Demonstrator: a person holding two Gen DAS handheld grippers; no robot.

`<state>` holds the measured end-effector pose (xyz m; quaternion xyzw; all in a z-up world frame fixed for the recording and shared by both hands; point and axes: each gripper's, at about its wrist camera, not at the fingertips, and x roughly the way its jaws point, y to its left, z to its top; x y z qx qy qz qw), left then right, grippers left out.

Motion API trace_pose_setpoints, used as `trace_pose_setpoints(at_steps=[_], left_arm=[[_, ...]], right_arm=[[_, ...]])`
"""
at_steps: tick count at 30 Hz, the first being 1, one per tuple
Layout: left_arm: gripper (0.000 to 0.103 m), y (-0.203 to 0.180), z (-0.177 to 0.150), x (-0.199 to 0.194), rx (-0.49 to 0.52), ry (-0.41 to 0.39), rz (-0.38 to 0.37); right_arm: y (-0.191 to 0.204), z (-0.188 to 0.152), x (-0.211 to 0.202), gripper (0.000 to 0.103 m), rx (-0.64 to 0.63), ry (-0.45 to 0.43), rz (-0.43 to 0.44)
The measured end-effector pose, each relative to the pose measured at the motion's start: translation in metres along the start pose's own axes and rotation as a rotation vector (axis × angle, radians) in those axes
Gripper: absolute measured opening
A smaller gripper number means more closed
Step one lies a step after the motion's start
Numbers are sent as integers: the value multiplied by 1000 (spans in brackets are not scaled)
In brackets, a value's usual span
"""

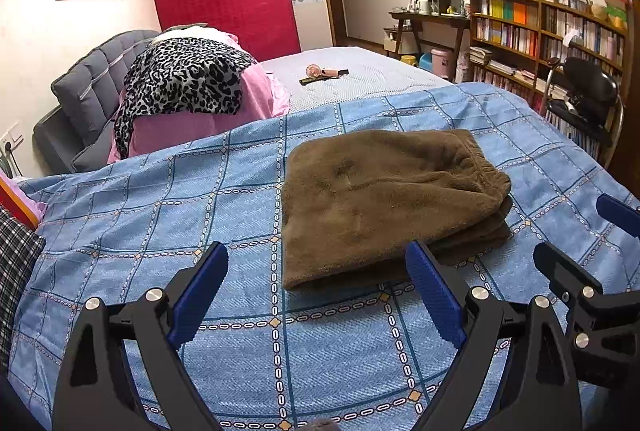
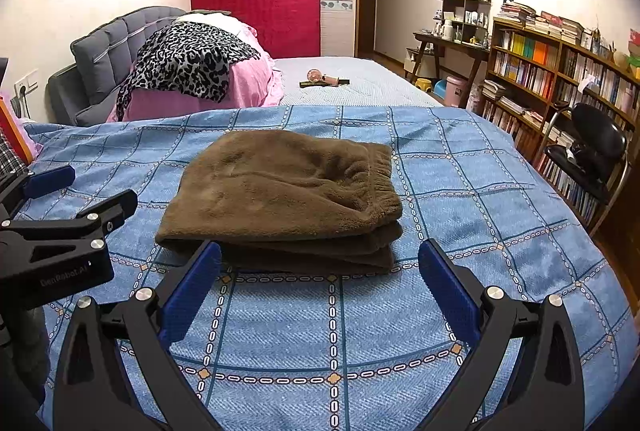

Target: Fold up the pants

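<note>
Brown fleece pants (image 1: 384, 199) lie folded into a compact stack on the blue checked bedspread (image 1: 160, 223), elastic waistband on the right. They also show in the right wrist view (image 2: 280, 191). My left gripper (image 1: 316, 263) is open and empty, just in front of the stack's near edge. My right gripper (image 2: 320, 259) is open and empty, also just short of the stack's near edge. The right gripper shows at the right edge of the left wrist view (image 1: 588, 231); the left gripper shows at the left edge of the right wrist view (image 2: 80, 191).
A pink quilt with a leopard-print cloth (image 1: 184, 79) is piled by the grey headboard. Small items (image 1: 322, 73) lie on the far grey sheet. A black chair (image 2: 592, 151) and bookshelves (image 2: 560, 71) stand to the right of the bed.
</note>
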<state>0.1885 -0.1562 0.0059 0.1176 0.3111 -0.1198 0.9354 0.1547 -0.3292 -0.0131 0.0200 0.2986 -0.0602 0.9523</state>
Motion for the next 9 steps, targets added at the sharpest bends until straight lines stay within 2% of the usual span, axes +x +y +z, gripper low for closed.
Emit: trace_pose_setpoints(at_steps=[9], left_arm=[[90,6,-2,5,-34,37,2]], right_arm=[[-7,-1,4,100,37,21,6]])
